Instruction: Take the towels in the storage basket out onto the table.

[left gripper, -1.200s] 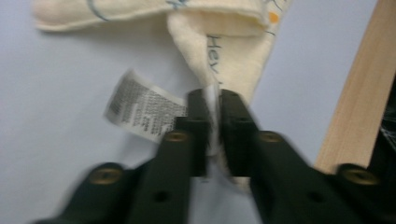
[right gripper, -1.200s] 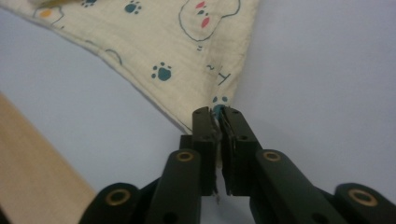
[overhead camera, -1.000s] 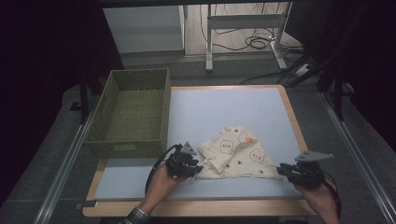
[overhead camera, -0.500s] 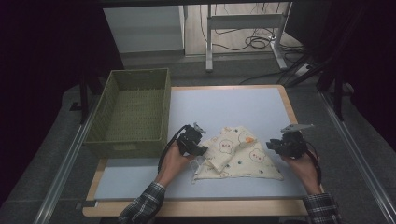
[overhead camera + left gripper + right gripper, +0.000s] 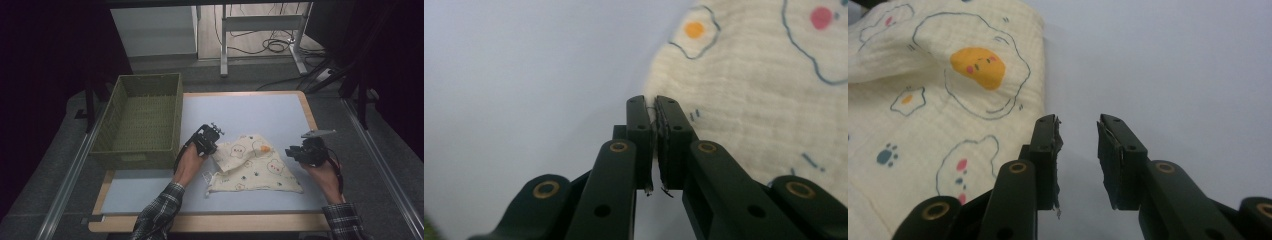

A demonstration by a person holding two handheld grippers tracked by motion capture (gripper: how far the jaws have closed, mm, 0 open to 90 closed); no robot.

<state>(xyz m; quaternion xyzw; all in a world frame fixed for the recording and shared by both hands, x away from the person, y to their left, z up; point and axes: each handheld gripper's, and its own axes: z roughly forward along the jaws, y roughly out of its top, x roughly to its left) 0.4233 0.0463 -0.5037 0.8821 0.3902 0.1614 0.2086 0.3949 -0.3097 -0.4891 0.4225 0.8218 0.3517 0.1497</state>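
Note:
A cream cloth [image 5: 255, 167] printed with fried eggs and small animals lies rumpled on the pale blue table top, with its upper left part folded over. My left gripper [image 5: 217, 146] sits at the cloth's upper left edge. Its jaws have just closed, and in the left gripper view the left gripper [image 5: 651, 107] is shut on the rim of the cloth [image 5: 764, 100]. My right gripper [image 5: 290, 152] hovers just off the cloth's right edge. In the right gripper view the right gripper [image 5: 1079, 127] stands open on bare table, with the cloth [image 5: 948, 100] to the left of its jaws.
A green woven basket [image 5: 140, 155] stands empty at the table's left side. The table [image 5: 240, 110] has a wooden rim. Beyond it are a desk frame and cables on the floor.
Both hands have moved from the table's front edge up to the cloth. The left gripper has reached the cloth's left edge and closed on it; the right has come in beside the right edge.

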